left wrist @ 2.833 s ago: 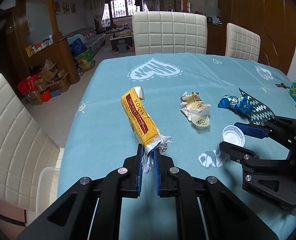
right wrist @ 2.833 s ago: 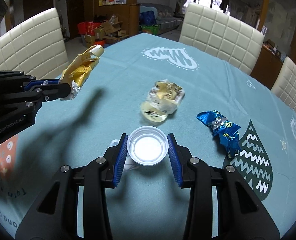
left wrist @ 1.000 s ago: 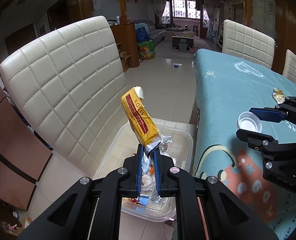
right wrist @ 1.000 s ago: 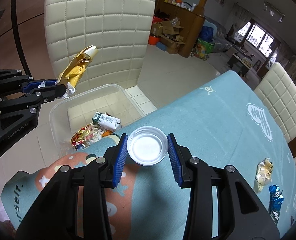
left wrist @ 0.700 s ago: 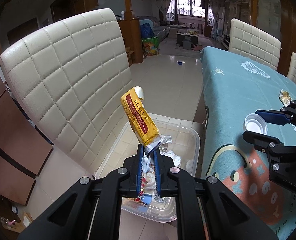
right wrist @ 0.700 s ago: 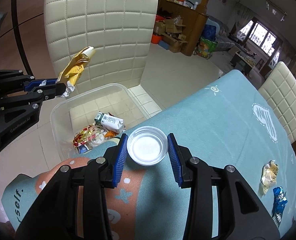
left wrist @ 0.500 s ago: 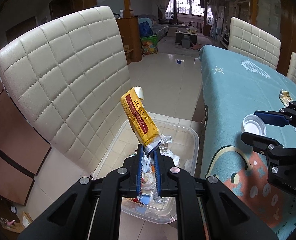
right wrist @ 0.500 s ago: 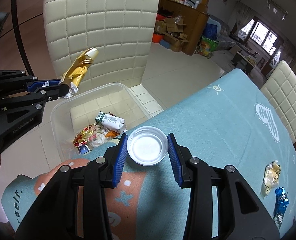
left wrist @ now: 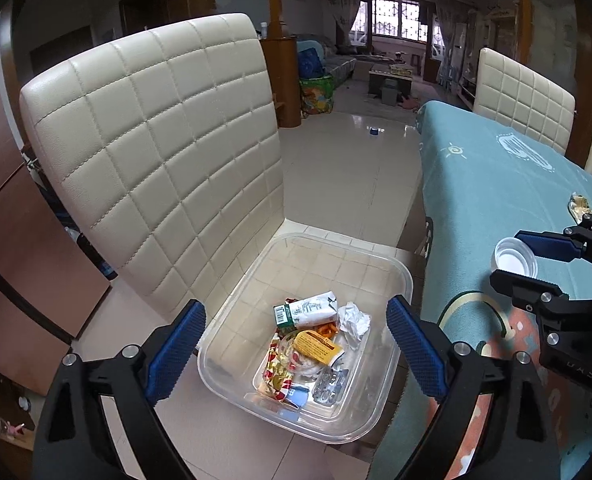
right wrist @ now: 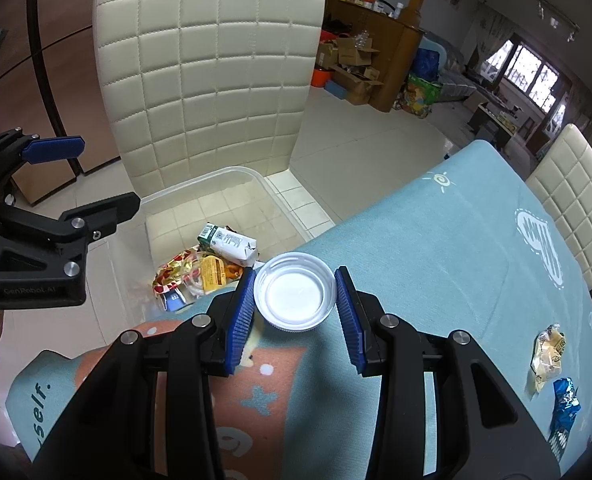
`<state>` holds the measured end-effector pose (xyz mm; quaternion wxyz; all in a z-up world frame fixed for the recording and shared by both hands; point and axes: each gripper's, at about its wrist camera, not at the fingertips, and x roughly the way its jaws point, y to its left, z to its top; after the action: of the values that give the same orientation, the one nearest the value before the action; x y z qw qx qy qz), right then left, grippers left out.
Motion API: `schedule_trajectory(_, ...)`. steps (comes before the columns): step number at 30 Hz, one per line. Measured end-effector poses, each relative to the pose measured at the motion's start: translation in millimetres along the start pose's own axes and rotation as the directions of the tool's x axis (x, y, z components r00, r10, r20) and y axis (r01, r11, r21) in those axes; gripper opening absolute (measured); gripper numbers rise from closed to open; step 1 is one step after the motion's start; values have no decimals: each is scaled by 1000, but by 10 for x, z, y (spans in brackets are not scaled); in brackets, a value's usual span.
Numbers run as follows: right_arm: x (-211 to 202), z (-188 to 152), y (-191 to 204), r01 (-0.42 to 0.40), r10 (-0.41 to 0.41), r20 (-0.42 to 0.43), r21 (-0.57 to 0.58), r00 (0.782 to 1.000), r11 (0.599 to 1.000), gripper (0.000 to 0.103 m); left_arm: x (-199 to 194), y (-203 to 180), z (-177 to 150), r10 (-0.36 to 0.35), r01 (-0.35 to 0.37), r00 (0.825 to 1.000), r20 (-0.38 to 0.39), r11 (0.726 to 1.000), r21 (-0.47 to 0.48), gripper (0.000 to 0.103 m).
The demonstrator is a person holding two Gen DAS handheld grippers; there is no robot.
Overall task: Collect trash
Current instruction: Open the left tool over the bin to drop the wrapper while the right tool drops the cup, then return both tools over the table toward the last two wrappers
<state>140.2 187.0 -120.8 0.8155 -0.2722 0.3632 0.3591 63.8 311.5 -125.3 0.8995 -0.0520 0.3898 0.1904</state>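
Close in, the right gripper [right wrist: 294, 312] is clamped on a white lid [right wrist: 294, 296] above the teal tablecloth [right wrist: 435, 260], while the left gripper [left wrist: 296, 344] hangs over the clear plastic bin [left wrist: 379, 412], its jaws opening wide with nothing between them. The yellow wrapper [left wrist: 317, 346] lies in the bin among a small carton [left wrist: 307, 311] and crumpled paper [left wrist: 351, 319]. Beyond stands a cream quilted chair [left wrist: 156, 152], and two more wrappers [right wrist: 549, 354] lie far down the table.

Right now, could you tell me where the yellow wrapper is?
In the left wrist view the yellow wrapper lies in the clear bin on the chair seat, below the milk carton.
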Motion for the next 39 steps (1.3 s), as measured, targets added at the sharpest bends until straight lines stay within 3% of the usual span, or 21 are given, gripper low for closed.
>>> schedule_trajectory(11,38,174,274,-37,38,17,-55,999,998,42,-134,30,-26,73,-74,996,44,997,28,90)
schedule_trajectory(15,2,230,299,-31,34,46,-53,998,998,56,-162,104,-13,90,-91,995,46,996,12,90)
schedule_trajectory(23,-90,137,110,-11,11,40,-11,999,1000,57,-219,103,36,86,-86,995,43,996,1,90)
schedule_trajectory(35,-496,-378,-632,85,-92,43,147,995,985,62,-445,-669,151,-26,18,998,64,994,112,90)
schedule_trajectory(39,-675,-662,-1033,132,-143,32,229,989,964,71,-498,-1086,185,-84,72,995,61,982,172,90)
